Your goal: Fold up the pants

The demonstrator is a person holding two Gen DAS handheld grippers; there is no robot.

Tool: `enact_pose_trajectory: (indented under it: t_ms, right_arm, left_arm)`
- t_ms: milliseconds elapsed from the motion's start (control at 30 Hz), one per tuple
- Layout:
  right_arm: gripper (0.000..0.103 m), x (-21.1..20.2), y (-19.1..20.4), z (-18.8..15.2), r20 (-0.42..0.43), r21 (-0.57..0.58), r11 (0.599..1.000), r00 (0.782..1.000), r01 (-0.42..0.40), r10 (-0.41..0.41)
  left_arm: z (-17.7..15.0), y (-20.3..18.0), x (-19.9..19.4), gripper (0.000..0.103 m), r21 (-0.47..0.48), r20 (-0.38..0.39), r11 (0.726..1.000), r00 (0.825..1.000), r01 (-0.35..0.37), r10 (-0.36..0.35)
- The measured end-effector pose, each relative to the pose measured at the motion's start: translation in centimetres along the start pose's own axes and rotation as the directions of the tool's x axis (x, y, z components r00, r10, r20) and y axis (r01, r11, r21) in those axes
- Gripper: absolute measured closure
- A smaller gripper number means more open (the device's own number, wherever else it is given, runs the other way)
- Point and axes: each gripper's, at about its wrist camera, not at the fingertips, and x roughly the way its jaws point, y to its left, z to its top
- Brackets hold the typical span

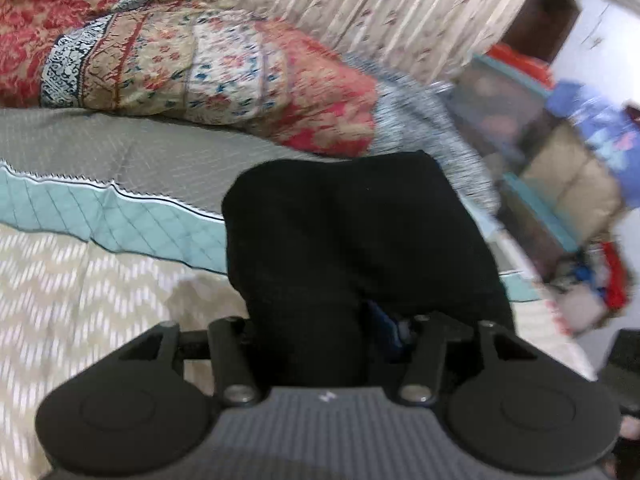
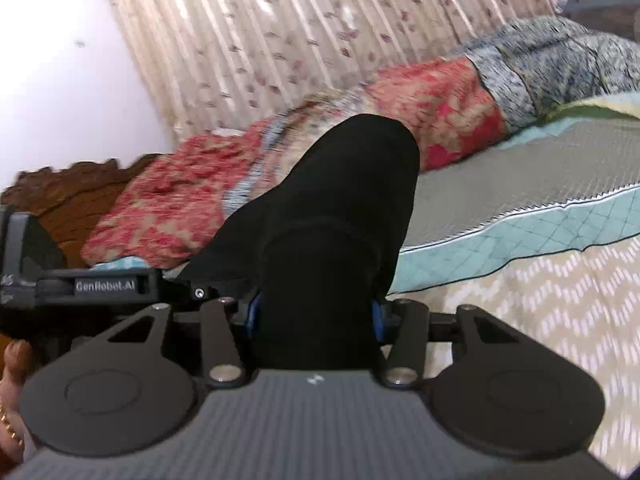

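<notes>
The black pants bulge up in front of the left wrist camera, bunched between the jaws of my left gripper, which is shut on the cloth; a blue pad shows at the right side of the fold. In the right wrist view the same black pants rise from my right gripper, shut on them, with blue pads pressing both sides. The cloth hides both sets of fingertips. The other gripper's black body shows at the left of the right wrist view.
Under the pants lies a bed with a grey, teal and beige quilt. A red floral blanket is heaped along the back by a pleated curtain. Stacked boxes and clutter stand past the bed's right edge. A hand shows at lower left.
</notes>
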Motion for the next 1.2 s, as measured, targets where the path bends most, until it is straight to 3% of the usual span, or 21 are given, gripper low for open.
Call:
enact_pose_trajectory:
  t_ms: [67, 100, 133, 167, 200, 233, 333, 433, 600, 733, 800, 867, 1033, 1200]
  right_arm:
    - [0.05, 3.1, -1.6, -0.2, -0.055, 0.017, 0.999, 0.998, 0.042, -0.041]
    - [0.049, 4.6, -2.4, -0.5, -0.095, 0.033, 0.997, 0.993, 0.071, -0.068]
    - [0.047, 6.6, -3.3, -1.1, -0.16, 0.056, 0.99, 0.98, 0.126, -0.116]
    - [0.035, 8.2, -4.1, -1.8, -0.235, 0.065, 0.98, 0.957, 0.188, -0.169]
    - [0.029, 8.9, -4.6, -2.4, -0.266, 0.071, 0.97, 0.942, 0.233, -0.207]
    - [0.027, 8.7, -5.1, -2.6, -0.241, 0.113, 0.968, 0.951, 0.225, -0.193]
    - [0.024, 7.7, -4.9, -2.2, -0.249, 0.115, 0.963, 0.946, 0.243, -0.209]
    - [0.024, 4.7, -4.1, -2.3, -0.184, 0.094, 0.963, 0.955, 0.253, -0.233]
    - [0.023, -0.7, -3.7, -4.3, -0.137, 0.181, 0.946, 0.959, 0.269, -0.247]
    - [0.023, -4.3, -1.6, -7.0, -0.144, 0.179, 0.938, 0.951, 0.298, -0.274]
    - [0.017, -6.0, -0.3, -8.6, -0.16, 0.178, 0.939, 0.95, 0.295, -0.269]
    - [0.016, -7.6, 0.7, -9.8, -0.184, 0.182, 0.94, 0.949, 0.29, -0.257]
    - [0.011, -10.2, 3.7, -12.5, -0.238, 0.164, 0.941, 0.937, 0.297, -0.255]
    - [0.011, -12.4, 5.5, -14.1, -0.267, 0.163, 0.938, 0.929, 0.305, -0.255]
  left_arm:
    - [-0.4, 0.5, 3.4, 0.046, -0.006, -0.057, 0.994, 0.993, -0.107, 0.107]
    - [-0.8, 0.8, 5.0, 0.045, -0.003, -0.103, 0.986, 0.98, -0.17, 0.168]
    - [-1.4, 1.2, 6.7, 0.042, 0.006, -0.154, 0.971, 0.959, -0.241, 0.239]
    - [-2.0, 1.5, 7.5, 0.033, -0.006, -0.151, 0.958, 0.948, -0.286, 0.281]
    - [-2.1, 1.8, 7.4, 0.026, -0.044, -0.132, 0.954, 0.949, -0.296, 0.288]
    - [-2.0, 1.9, 7.3, 0.022, -0.064, -0.132, 0.95, 0.946, -0.305, 0.295]
    - [-1.9, 0.8, 6.5, 0.023, -0.026, -0.133, 0.948, 0.941, -0.316, 0.31]
    - [-2.5, -0.5, 4.1, 0.027, 0.024, -0.099, 0.949, 0.944, -0.315, 0.316]
    - [-5.3, -1.5, -0.9, 0.025, 0.033, -0.068, 0.955, 0.952, -0.295, 0.297]
    - [-8.4, -2.6, -4.5, 0.022, 0.077, -0.072, 0.938, 0.937, -0.337, 0.342]
    - [-10.1, -3.6, -6.0, 0.018, 0.119, -0.071, 0.92, 0.921, -0.374, 0.384]
    - [-11.9, -4.8, -7.4, 0.004, 0.156, -0.077, 0.9, 0.903, -0.407, 0.422]
    - [-15.1, -6.7, -10.1, 0.0, 0.168, -0.126, 0.904, 0.901, -0.393, 0.415]
    - [-17.2, -7.7, -12.7, 0.0, 0.17, -0.112, 0.891, 0.89, -0.421, 0.442]
